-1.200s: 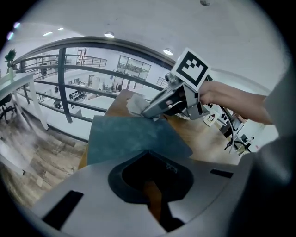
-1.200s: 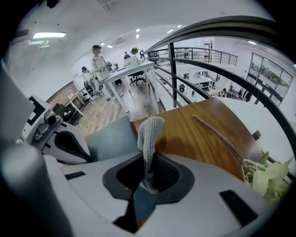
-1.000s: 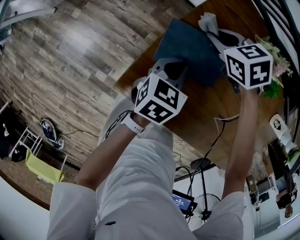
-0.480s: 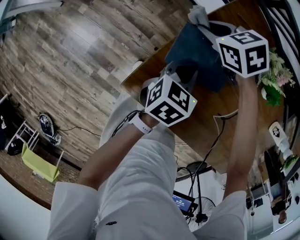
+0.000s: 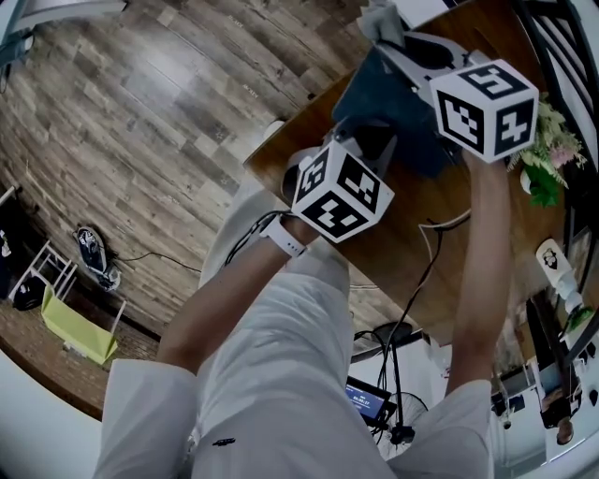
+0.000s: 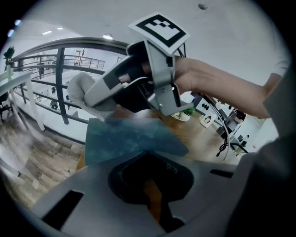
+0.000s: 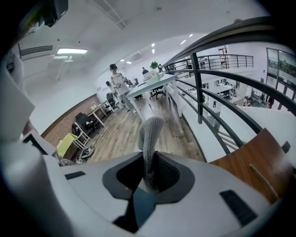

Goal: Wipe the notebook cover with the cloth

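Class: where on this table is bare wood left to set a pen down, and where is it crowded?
Free: table between the notebook and the cable, right of the left gripper. Crowded: the notebook's far end, where the right gripper holds the cloth, and the plant corner.

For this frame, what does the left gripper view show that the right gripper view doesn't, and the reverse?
Left gripper view only: the right tool from outside, its marker cube, the hand holding it, a potted plant. Right gripper view only: the grey cloth clamped between that tool's jaws, up close, and distant office desks. Both: cloth, blue notebook, wooden table.
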